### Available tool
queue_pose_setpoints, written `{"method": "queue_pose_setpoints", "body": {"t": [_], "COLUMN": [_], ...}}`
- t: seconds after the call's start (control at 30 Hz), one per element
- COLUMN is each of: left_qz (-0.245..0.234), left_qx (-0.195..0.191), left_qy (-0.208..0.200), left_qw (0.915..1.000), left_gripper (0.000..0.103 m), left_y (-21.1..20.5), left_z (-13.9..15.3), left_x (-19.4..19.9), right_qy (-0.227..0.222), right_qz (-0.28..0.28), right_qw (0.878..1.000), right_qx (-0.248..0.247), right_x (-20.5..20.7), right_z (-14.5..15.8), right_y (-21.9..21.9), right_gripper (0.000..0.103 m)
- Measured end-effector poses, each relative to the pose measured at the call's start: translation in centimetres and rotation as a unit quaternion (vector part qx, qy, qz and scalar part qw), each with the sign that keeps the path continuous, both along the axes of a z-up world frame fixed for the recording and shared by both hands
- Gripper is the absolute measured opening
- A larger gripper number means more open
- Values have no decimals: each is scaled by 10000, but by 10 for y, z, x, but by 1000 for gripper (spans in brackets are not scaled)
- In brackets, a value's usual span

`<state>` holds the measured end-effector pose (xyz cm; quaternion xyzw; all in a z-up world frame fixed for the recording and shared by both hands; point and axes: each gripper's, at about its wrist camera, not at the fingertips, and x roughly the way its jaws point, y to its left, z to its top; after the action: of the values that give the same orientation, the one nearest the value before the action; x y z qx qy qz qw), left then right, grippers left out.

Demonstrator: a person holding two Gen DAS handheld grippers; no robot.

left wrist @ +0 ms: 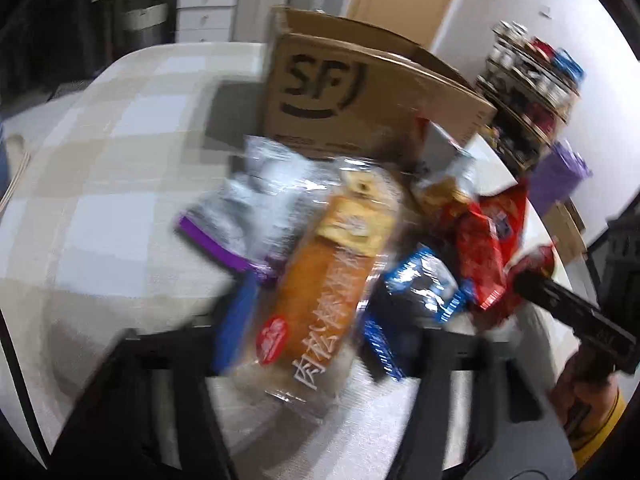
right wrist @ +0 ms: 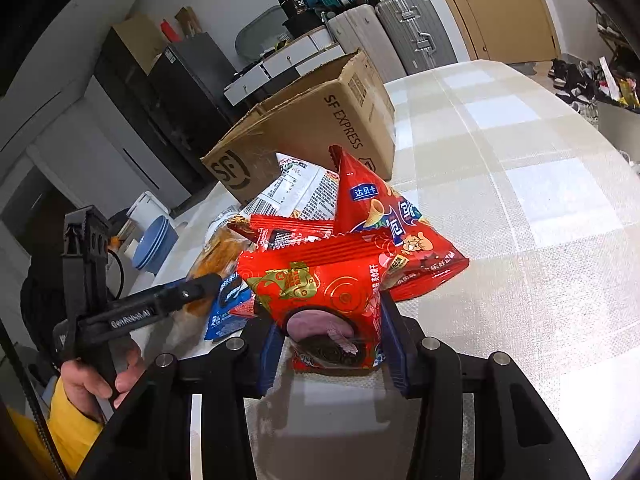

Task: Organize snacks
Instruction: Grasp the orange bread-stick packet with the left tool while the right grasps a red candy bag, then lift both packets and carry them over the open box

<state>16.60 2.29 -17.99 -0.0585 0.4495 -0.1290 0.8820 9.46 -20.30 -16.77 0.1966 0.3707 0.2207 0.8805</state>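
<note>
A heap of snack packs lies on the checked tablecloth in front of an open cardboard box [left wrist: 360, 92] marked SF. In the blurred left wrist view my left gripper [left wrist: 308, 332] is shut on a clear pack of orange bread [left wrist: 320, 280], one blue pad on each side. My right gripper [right wrist: 332, 348] is shut on a red cookie packet [right wrist: 320, 280] at the near edge of the heap. Behind it a red chip bag [right wrist: 372, 208] stands on end. A blue packet [left wrist: 424, 280] lies between the bread and the red packs.
A silver bag with a purple edge [left wrist: 240, 208] lies left of the bread. A white printed bag [right wrist: 296, 188] leans near the box. The table [right wrist: 520, 200] stretches on to the right. Blue bowls [right wrist: 154, 240], suitcases and a shelf stand beyond the table.
</note>
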Motion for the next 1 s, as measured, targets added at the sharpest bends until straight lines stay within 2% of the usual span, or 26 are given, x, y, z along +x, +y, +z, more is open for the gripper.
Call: {"method": "queue_pose_setpoints", "body": {"t": [0.1, 0.33, 0.53, 0.77, 0.87, 1.0], "left_qz": [-87, -6, 34, 85, 89, 43], "left_qx": [157, 188, 166, 100, 76, 73], "left_qy": [-32, -64, -202, -456, -614, -950], "left_qw": [9998, 9998, 9997, 9989, 9980, 9954], "left_gripper": [35, 33, 33, 33, 33, 33], "left_y": [-7, -7, 0, 8, 9, 7], "left_z": [0, 6, 18, 45, 59, 78], "left_x": [2, 1, -31, -61, -73, -92], "right_qy": [-38, -213, -301, -363, -402, -715], "right_qz": [29, 198, 176, 59, 4, 40], "right_qw": [10000, 9996, 9993, 9992, 9990, 9973], "right_qx": [16, 65, 127, 170, 172, 144], "right_x": [-2, -8, -11, -17, -23, -41], "right_z": [1, 6, 8, 14, 24, 53], "right_y": [0, 4, 2, -4, -7, -7], "right_gripper": [45, 45, 45, 45, 45, 45]}}
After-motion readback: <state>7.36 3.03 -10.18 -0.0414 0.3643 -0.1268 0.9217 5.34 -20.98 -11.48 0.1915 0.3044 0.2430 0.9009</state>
